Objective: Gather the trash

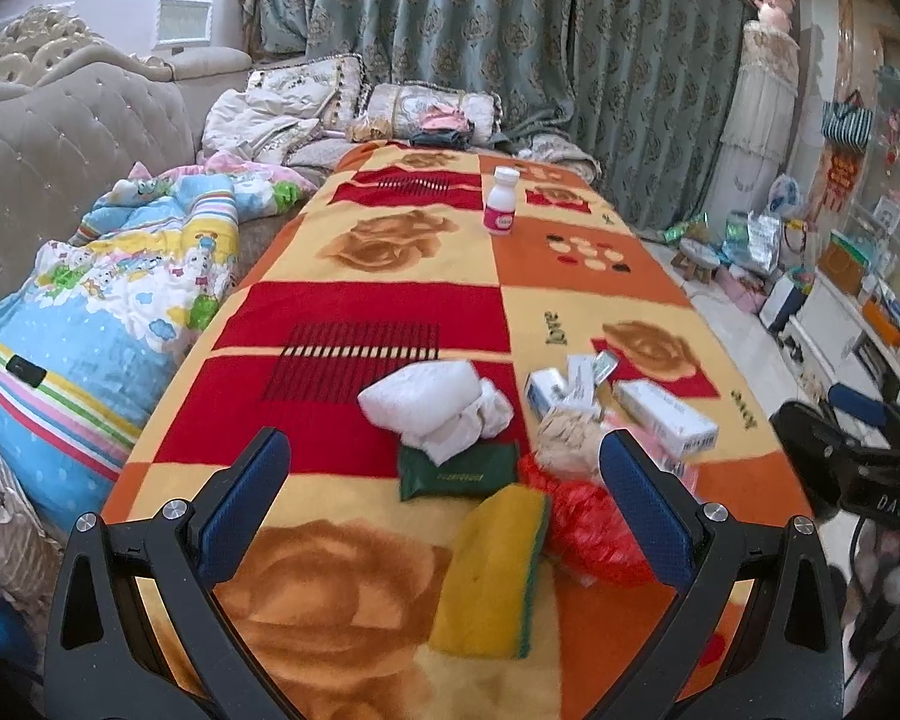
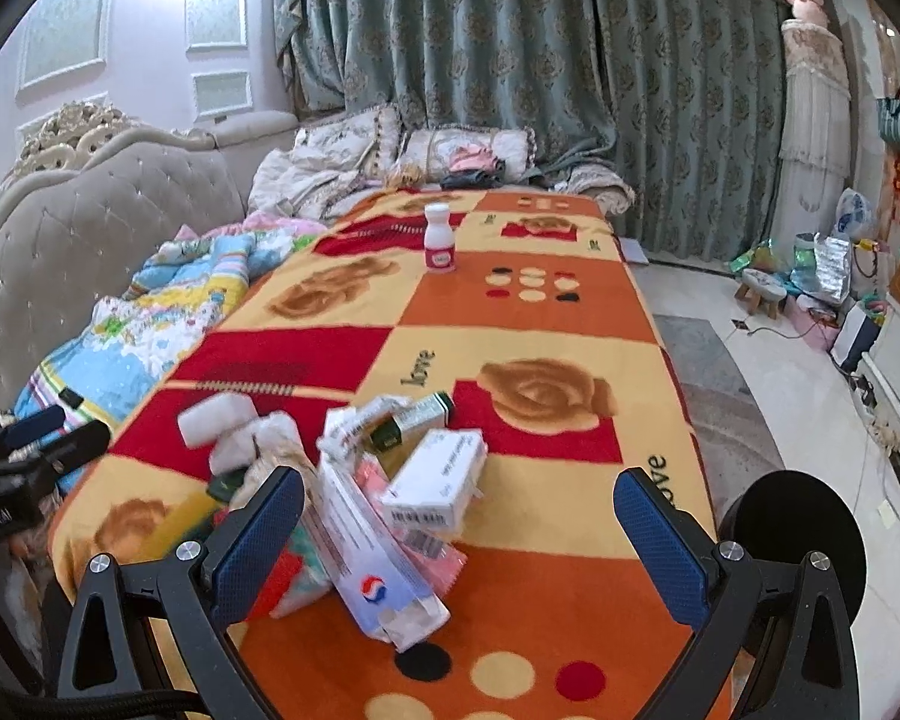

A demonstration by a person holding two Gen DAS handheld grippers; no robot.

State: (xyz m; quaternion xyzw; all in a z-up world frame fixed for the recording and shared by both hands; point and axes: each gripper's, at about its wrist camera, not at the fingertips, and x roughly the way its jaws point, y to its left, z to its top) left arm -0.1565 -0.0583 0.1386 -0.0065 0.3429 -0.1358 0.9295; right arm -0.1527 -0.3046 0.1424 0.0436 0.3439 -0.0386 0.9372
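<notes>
A heap of trash lies on the near end of a blanket-covered table (image 1: 390,252). In the left wrist view I see a yellow-green sponge (image 1: 489,576), a red plastic bag (image 1: 588,525), a green packet (image 1: 456,471), crumpled white tissue (image 1: 432,402) and a white carton (image 1: 666,417). My left gripper (image 1: 444,504) hangs open above the sponge. In the right wrist view a long toothpaste box (image 2: 372,558), a white carton (image 2: 438,480) and a green-capped tube (image 2: 417,414) lie between the fingers of my open right gripper (image 2: 459,540). A white bottle (image 2: 439,238) stands far back.
A tufted sofa (image 1: 60,150) with a cartoon quilt (image 1: 120,300) runs along the table's left side. Curtains (image 2: 540,60) hang behind. The floor (image 2: 780,408) to the right holds a small stool (image 2: 762,288), bags and boxes. A round black object (image 2: 804,540) sits beside the right finger.
</notes>
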